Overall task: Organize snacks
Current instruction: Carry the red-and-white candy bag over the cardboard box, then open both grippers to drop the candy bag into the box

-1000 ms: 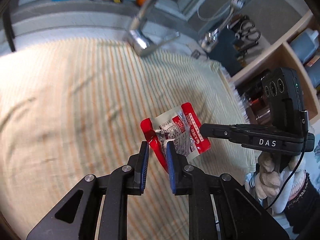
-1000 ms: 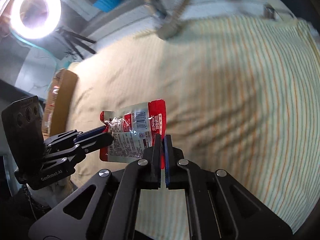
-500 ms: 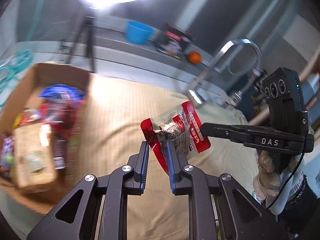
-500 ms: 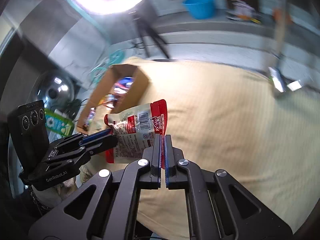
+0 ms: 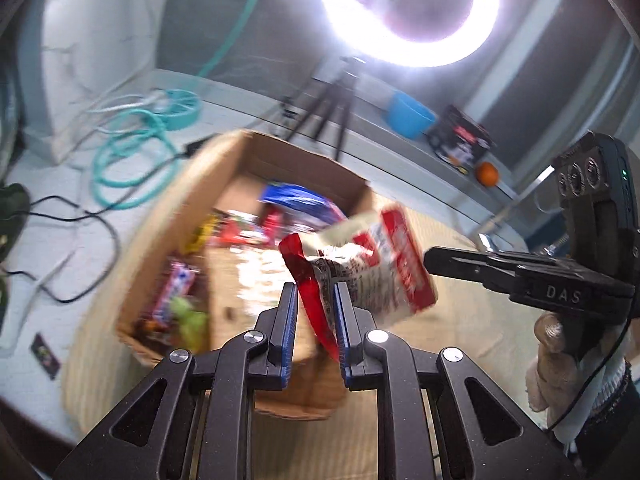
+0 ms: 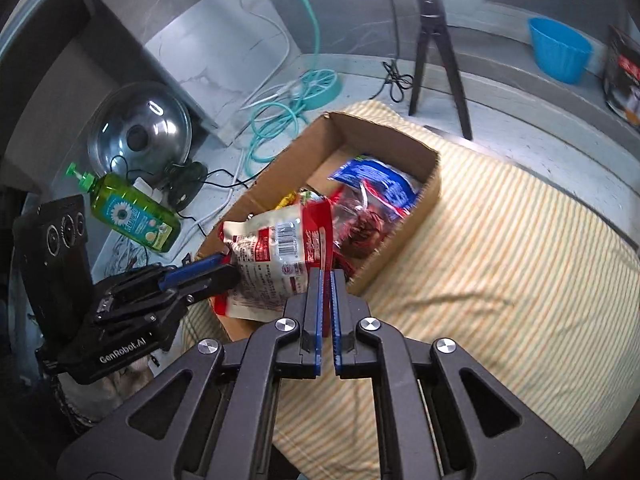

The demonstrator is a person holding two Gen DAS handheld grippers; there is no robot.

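Note:
A red and white snack packet (image 5: 372, 268) (image 6: 276, 256) hangs in the air, held by both grippers, over the near end of an open cardboard box (image 5: 304, 160) (image 6: 400, 236). My left gripper (image 5: 315, 292) (image 6: 228, 268) is shut on the packet's red left edge. My right gripper (image 6: 327, 276) (image 5: 430, 258) pinches the red right edge between its pads, and its jaws are opening. The box holds several snack packs, among them a blue bag (image 6: 376, 184). A gloved hand (image 5: 556, 344) holds the right gripper.
The box sits on a striped cloth (image 6: 500, 264) that stretches to the right. Left of it lie a green soap bottle (image 6: 134, 212), a pot lid (image 6: 140, 132), a teal hose (image 6: 276, 120) and cables. A ring light (image 5: 408, 12) on a tripod (image 6: 436, 52) and a blue bowl (image 6: 558, 50) stand behind.
Both grippers carried the packet leftward from the bare striped cloth to above the box. The box, once out of view, now lies under the packet.

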